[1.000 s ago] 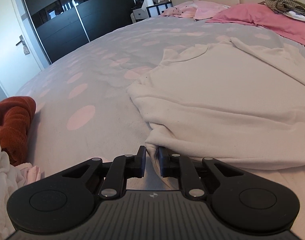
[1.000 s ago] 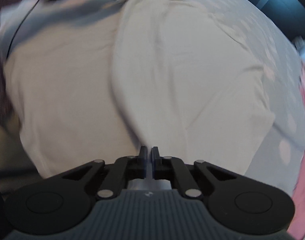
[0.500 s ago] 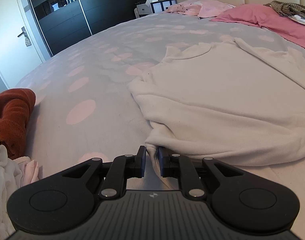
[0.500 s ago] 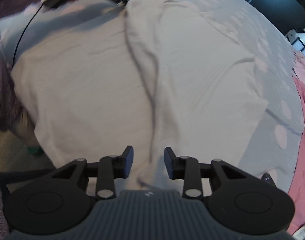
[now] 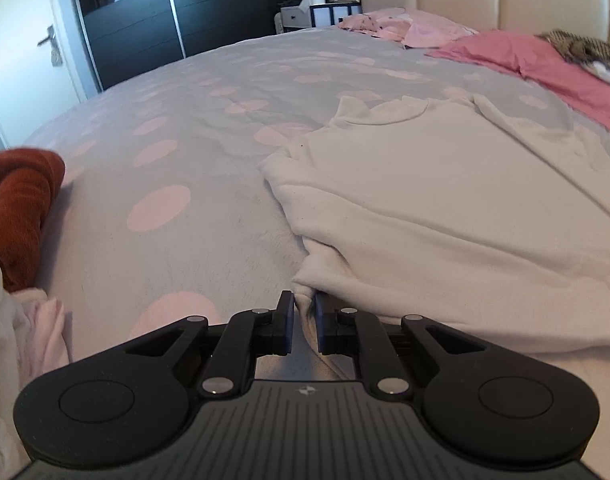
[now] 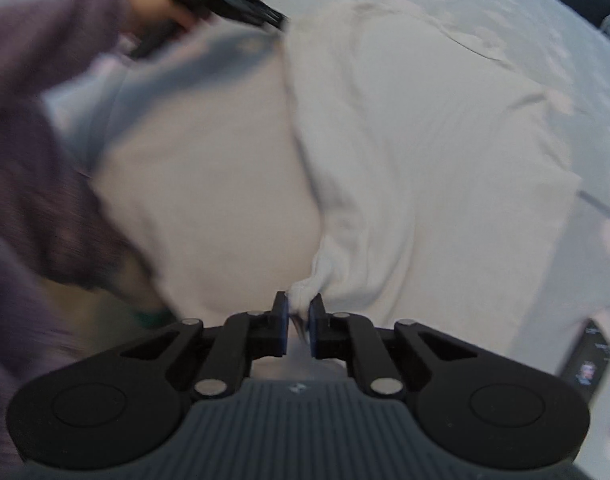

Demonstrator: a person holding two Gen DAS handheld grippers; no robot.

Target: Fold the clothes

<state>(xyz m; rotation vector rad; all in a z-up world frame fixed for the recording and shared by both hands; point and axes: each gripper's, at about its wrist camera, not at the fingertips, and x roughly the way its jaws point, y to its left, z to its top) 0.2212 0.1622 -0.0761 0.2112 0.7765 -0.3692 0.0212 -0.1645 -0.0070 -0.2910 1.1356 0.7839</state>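
Observation:
A white garment [image 5: 445, 208] lies spread on the grey bedspread with pink dots [image 5: 165, 160]. My left gripper [image 5: 305, 300] pinches its near left corner, the jaws still closing on the cloth. In the right wrist view the same garment [image 6: 405, 140] has a long fold running down its middle. My right gripper [image 6: 299, 304] has a bunched bit of the near edge between its pads, its jaws closing on it. At the top of that view the left gripper [image 6: 279, 20] holds the far corner, carried by a hand [image 6: 161, 12] in a purple sleeve [image 6: 33, 140].
A rust-red garment [image 5: 21, 200] and pale clothes [image 5: 9, 340] are heaped at the bed's left edge. Pink pillows [image 5: 545, 64] and a striped garment [image 5: 585, 46] lie by the headboard. A dark wardrobe [image 5: 177, 16] stands beyond. A phone [image 6: 589, 364] lies near the right gripper.
The right gripper opened over the garment's near edge, then closed on a bunch of it and rose a little. The left gripper kept its pinch and rolled slightly.

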